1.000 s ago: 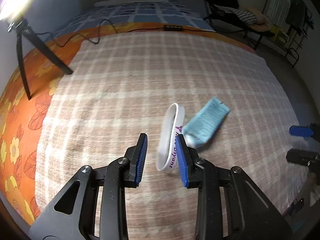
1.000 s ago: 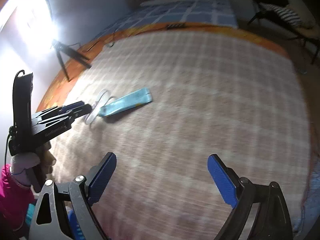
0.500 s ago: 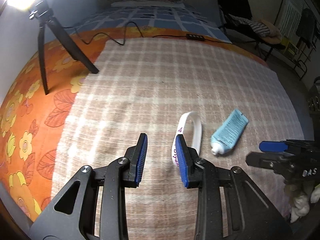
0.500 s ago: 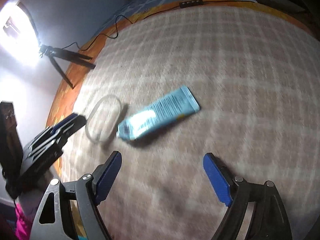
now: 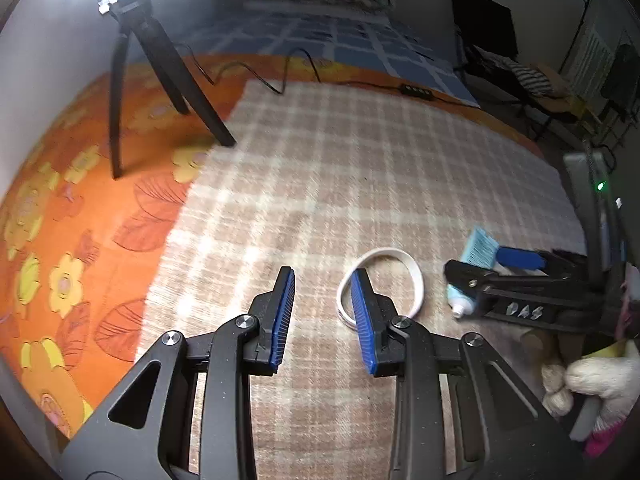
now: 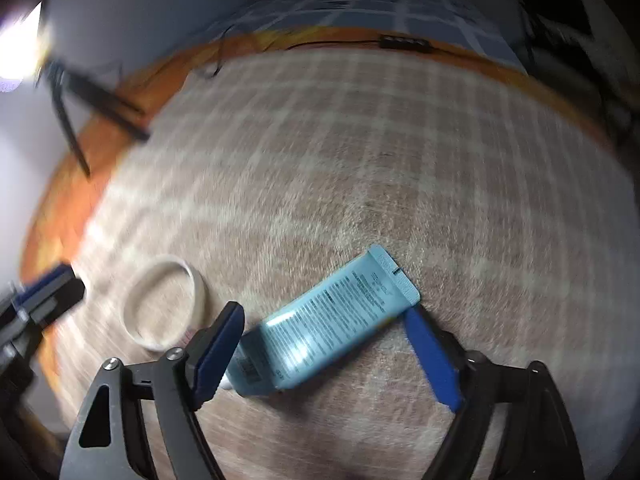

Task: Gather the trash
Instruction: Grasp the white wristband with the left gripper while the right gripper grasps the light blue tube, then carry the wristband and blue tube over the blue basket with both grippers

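Note:
A light blue tube [image 6: 332, 320] lies on the checked blanket [image 6: 360, 160], its cap end towards me. My right gripper [image 6: 324, 314] is open wide and straddles it, one pad at the cap end and the other at the crimped end. A white wristband [image 6: 198, 284] lies flat just left of the tube. In the left wrist view my left gripper [image 5: 322, 276] is open low over the blanket; its right pad overlaps the left rim of the wristband [image 5: 416, 280]. Beyond it the right gripper [image 5: 488, 270] hides most of the tube [image 5: 478, 244].
A black tripod [image 5: 160, 80] with a bright lamp stands on the orange flowered sheet [image 5: 60, 240] at the left. A cable and power strip [image 5: 416, 90] lie along the blanket's far edge. A person's hand [image 5: 580, 380] holds the right gripper at lower right. Chairs and clutter stand far right.
My right gripper has come forward and down from a distance until its open fingers straddle the tube. My left gripper has drifted left, so the wristband went from between its fingers to its right pad.

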Demonstrator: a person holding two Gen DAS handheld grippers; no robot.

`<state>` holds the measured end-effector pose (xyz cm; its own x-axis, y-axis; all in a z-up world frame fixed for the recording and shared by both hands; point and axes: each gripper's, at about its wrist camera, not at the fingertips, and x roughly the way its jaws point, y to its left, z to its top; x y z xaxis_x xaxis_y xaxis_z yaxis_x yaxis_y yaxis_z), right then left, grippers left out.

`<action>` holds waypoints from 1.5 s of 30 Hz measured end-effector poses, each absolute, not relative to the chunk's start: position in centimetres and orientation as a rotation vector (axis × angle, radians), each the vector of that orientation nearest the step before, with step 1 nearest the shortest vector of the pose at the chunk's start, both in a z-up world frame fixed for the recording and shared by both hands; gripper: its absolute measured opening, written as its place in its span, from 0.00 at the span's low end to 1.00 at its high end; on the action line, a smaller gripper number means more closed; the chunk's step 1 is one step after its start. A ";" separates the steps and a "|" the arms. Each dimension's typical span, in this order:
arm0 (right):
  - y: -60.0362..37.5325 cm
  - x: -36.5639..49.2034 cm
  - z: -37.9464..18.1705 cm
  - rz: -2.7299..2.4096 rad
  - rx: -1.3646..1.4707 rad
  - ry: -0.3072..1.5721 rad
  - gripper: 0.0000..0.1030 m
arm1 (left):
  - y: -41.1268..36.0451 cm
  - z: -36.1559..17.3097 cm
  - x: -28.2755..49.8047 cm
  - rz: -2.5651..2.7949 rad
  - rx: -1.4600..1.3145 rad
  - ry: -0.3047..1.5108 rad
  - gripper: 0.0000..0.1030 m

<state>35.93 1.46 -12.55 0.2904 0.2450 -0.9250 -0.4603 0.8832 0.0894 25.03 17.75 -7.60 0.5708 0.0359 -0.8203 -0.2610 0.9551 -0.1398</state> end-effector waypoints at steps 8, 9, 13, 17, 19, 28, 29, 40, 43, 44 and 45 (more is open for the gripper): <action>-3.0 36.4 -11.9 0.537 -0.224 1.207 0.31 | 15.5 -9.8 26.6 0.052 -0.297 1.039 0.66; -3.5 36.6 -11.9 0.546 -0.199 1.216 0.33 | 14.9 -10.1 27.1 0.056 -0.273 1.059 0.66; -4.3 36.3 -11.9 0.541 -0.144 1.231 0.74 | 12.9 -11.1 28.3 0.059 -0.197 1.099 0.66; -3.5 35.5 -12.3 0.528 -0.220 1.206 0.75 | 11.7 -11.7 29.1 0.100 -0.103 1.101 0.66; -2.9 35.2 -12.4 0.506 -0.277 1.187 0.69 | 11.5 -11.8 29.2 0.101 -0.091 1.086 0.66; -3.1 35.5 -11.7 0.523 -0.243 1.172 0.35 | 12.6 -11.4 29.8 0.100 -0.107 1.044 0.11; -3.2 35.3 -11.6 0.526 -0.237 1.169 0.35 | 13.1 -11.3 29.9 0.102 -0.113 1.040 0.09; -4.5 31.8 -8.6 0.555 -0.200 1.115 0.35 | 13.3 -8.6 25.4 0.089 -0.145 0.982 0.08; -4.6 30.1 -7.2 0.568 -0.222 1.087 0.35 | 12.8 -7.3 23.4 0.084 -0.142 0.966 0.08; -4.7 29.6 -6.8 0.572 -0.227 1.080 0.35 | 12.6 -7.0 22.9 0.082 -0.140 0.959 0.08; -4.9 28.9 -6.4 0.578 -0.229 1.072 0.35 | 12.4 -6.6 22.3 0.080 -0.139 0.953 0.08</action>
